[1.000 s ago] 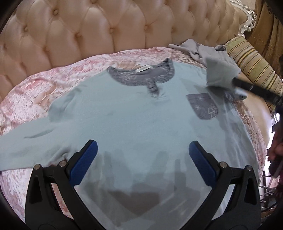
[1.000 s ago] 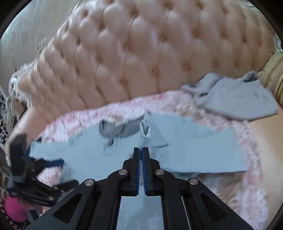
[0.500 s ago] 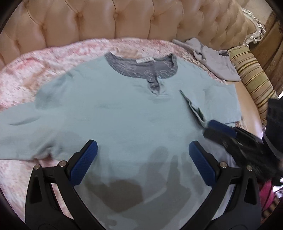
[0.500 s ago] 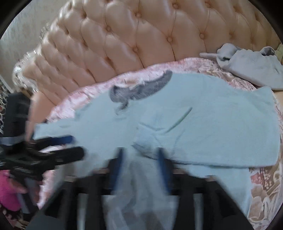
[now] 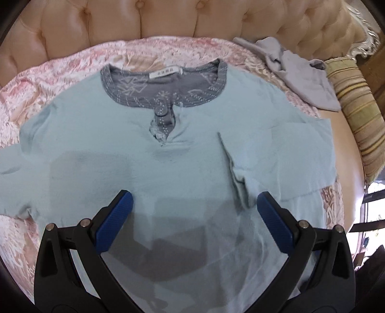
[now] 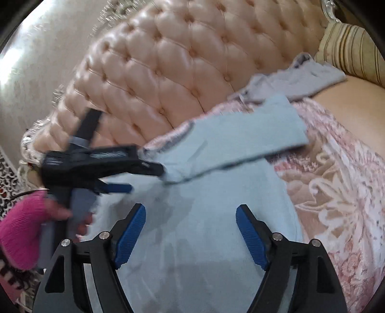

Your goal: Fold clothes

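Left wrist view: sofa (image 5: 168, 21) bearing the pale blue shirt (image 5: 182, 168) spread flat, right sleeve (image 5: 284, 154) folded inward; left gripper (image 5: 195, 216) gapes empty, right gripper (image 6: 191, 231) opening empty; next grasp should pinch the edge cleanly.

One item of text is showing: a small white rectangular woven label (image 5: 165, 71) is sitting inside the back of the grey patterned neckband (image 5: 163, 94) of the pale blue long-sleeved cotton shirt (image 5: 168, 168). A short row of dark characters is running across it, possibly four, but they are blurring too much to be read. No other lettering is appearing in either view.
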Demonstrator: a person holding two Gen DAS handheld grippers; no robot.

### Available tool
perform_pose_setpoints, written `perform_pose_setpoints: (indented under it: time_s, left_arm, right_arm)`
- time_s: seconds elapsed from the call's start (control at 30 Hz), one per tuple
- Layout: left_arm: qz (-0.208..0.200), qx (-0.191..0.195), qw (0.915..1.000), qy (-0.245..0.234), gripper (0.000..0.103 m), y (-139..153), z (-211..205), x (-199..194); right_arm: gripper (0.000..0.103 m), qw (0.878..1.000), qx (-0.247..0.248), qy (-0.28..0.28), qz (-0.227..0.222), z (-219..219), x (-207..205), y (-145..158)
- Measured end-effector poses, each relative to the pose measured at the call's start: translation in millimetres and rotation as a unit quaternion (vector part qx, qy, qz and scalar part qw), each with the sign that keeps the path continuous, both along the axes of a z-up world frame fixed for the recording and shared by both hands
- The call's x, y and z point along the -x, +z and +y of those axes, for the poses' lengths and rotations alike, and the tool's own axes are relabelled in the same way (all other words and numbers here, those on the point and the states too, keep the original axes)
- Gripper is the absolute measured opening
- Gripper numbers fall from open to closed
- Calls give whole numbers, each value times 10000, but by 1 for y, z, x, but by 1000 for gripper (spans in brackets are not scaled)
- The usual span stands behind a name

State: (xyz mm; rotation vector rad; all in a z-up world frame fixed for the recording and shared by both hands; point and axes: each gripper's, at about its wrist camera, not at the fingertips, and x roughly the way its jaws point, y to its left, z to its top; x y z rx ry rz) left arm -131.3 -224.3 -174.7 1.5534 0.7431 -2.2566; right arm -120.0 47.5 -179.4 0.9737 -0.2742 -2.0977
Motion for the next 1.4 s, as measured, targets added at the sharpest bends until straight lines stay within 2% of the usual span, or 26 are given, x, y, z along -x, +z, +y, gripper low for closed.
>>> perform_pose_setpoints:
  time_s: [0.07, 0.13, 0.2, 0.23, 0.37, 0.47, 0.57, 0.67, 0.83, 0.87, 0.9, 0.97, 1.07, 1.13, 1.2, 1.27, 1.33, 1.4]
  left_arm:
    - [-74, -94, 9998, 129, 102, 1, -4, 2]
    - [-167, -172, 9993, 276, 96, 2, -8, 1]
    - [-269, -191, 9985, 442, 80, 6, -14, -3]
    - [-319, -276, 9978, 514, 78, 6, -18, -5]
    - [-467, -424, 9971, 434, 77, 7, -17, -3]
    - [-269, -875, 9946, 486, 77, 13, -12, -1]
    - [-192, -1015, 9937, 434, 77, 16, -4, 3]
    - [-126, -1338, 9901, 394, 77, 13, 3, 5]
    - [108, -1519, 9880, 244, 77, 18, 14, 12]
    - [116, -1547, 9877, 212, 72, 17, 16, 16]
    - [118, -1609, 9867, 198, 61, 16, 17, 19]
    - [130, -1738, 9845, 214, 51, 11, 20, 24]
    - [150, -1695, 9853, 179, 50, 8, 26, 28]
    - [146, -1671, 9855, 245, 43, 6, 25, 26]
    - [125, -1641, 9857, 353, 24, 5, 20, 20]
    - [157, -1616, 9861, 361, 10, 1, 17, 15]
    - [269, -1691, 9847, 332, 8, -1, 14, 11]
    - [489, -1581, 9858, 272, 7, 2, 13, 7]
  right_arm:
    - [78, 9999, 106, 14, 44, 2, 2, 1]
    - [79, 9998, 195, -22, -72, 5, 6, -2]
    - [79, 9996, 246, -61, -151, 5, 9, -4]
    - [79, 9995, 268, -73, -169, 5, 11, -5]
    - [79, 9997, 212, -60, -140, 4, 11, -5]
    - [79, 9998, 169, -12, -69, 3, 9, -5]
    - [79, 9999, 130, -4, -42, 3, 7, -6]
    - [79, 9999, 123, -12, -44, 3, 7, -7]
    - [79, 9999, 92, -16, -87, 3, 7, -9]
    - [79, 9999, 90, -21, -83, 3, 7, -9]
    - [79, 9999, 93, -26, -78, 3, 7, -9]
    - [79, 9999, 100, -26, -84, 4, 7, -9]
    - [79, 9999, 100, -31, -98, 4, 7, -9]
    - [79, 9999, 94, -30, -98, 3, 7, -8]
    - [79, 9999, 102, -28, -105, 3, 7, -8]
    - [79, 9999, 113, -34, -113, 3, 7, -8]
    - [79, 9999, 112, -43, -118, 3, 6, -8]
    - [79, 9999, 113, -49, -114, 3, 6, -9]
